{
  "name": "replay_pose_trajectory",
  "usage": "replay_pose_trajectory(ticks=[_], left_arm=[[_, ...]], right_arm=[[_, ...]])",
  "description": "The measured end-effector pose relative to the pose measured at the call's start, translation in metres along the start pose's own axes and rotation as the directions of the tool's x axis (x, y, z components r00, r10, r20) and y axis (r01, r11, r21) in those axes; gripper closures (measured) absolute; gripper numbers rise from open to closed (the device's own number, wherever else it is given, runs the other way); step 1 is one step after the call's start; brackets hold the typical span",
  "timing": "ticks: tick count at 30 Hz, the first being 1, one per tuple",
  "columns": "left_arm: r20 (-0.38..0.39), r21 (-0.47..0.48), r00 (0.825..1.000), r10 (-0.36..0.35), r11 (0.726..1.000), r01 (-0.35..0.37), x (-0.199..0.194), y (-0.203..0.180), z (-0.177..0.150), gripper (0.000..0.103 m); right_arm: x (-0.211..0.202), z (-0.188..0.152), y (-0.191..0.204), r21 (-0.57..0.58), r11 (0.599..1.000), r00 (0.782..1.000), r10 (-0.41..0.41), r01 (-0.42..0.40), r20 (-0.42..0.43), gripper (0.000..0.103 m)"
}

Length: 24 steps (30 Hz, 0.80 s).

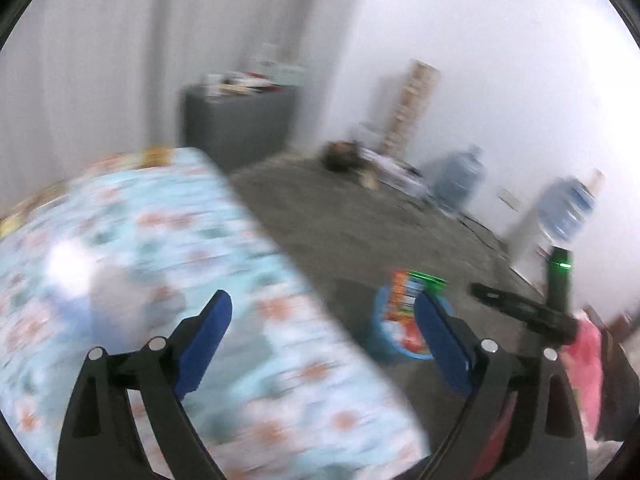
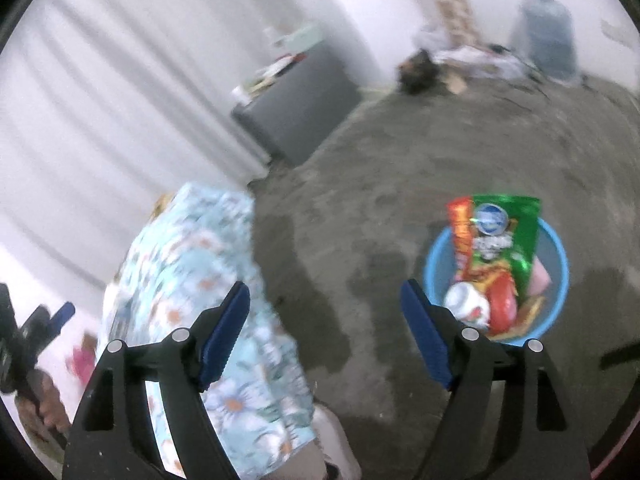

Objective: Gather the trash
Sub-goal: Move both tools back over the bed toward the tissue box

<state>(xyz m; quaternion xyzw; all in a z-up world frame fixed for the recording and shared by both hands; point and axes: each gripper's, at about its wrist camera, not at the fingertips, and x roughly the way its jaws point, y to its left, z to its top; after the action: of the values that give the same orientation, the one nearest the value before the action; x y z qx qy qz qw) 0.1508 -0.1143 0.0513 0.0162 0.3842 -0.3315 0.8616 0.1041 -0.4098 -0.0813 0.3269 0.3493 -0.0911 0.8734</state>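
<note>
Left gripper [image 1: 322, 334]: nearest the lens in its own view; blue-padded jaws spread wide, nothing between them; below it lies the floral cloth, much blurred.
Right gripper [image 2: 325, 322]: jaws well apart and empty, hanging over the grey floor [image 2: 400, 152].
Blue bin [image 2: 558, 252]: round, light blue, standing on the floor just right of the right gripper's right finger; in the left view it sits behind that gripper's right finger.
Trash in the bin: a green snack bag [image 2: 504, 236] stands upright, its top above the rim; an orange-red wrapper [image 2: 460, 232] is against its left side; a white crumpled piece [image 2: 468, 304] and something red [image 2: 502, 306] lie lower down, with a pink scrap [image 2: 540, 278] at the right.
Floral cloth [image 2: 192, 264]: pale blue with white and orange flowers, covering a bed or worktop, which I cannot tell; left of the bin.
Background: grey cabinet [image 2: 296, 100] with clutter on top, white curtain [image 2: 100, 92], water jug [image 2: 546, 28] by the wall.
</note>
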Motion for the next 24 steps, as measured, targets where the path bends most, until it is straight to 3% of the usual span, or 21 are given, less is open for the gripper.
replay_pose_trajectory(ticks=[5, 9, 16, 22, 24], left_arm=[[0.05, -0.137, 0.99, 0.135, 0.982, -0.127, -0.035, 0.078, -0.015, 0.013], [0.093, -0.245, 0.977, 0.192, 0.955, -0.165, -0.056, 0.13, -0.018, 0.013], [0.077, -0.357, 0.98, 0.183, 0.923, -0.144, -0.059, 0.19, -0.025, 0.013], [0.06, -0.432, 0.985, 0.159, 0.894, -0.118, -0.057, 0.224, -0.049, 0.013], [0.053, -0.446, 0.987, 0.152, 0.888, -0.113, -0.054, 0.233, -0.056, 0.013]], right_arm=[[0.008, -0.002, 0.063, -0.139, 0.987, 0.996, 0.076, -0.082, -0.047, 0.024], [0.023, -0.005, 0.127, -0.28, 0.947, 0.986, 0.133, -0.156, -0.098, 0.019], [0.069, -0.026, 0.241, -0.451, 0.847, 0.953, 0.191, -0.281, -0.234, 0.014], [0.125, -0.049, 0.322, -0.574, 0.752, 0.932, 0.149, -0.323, -0.33, 0.011], [0.145, -0.056, 0.343, -0.616, 0.723, 0.934, 0.114, -0.311, -0.338, 0.01]])
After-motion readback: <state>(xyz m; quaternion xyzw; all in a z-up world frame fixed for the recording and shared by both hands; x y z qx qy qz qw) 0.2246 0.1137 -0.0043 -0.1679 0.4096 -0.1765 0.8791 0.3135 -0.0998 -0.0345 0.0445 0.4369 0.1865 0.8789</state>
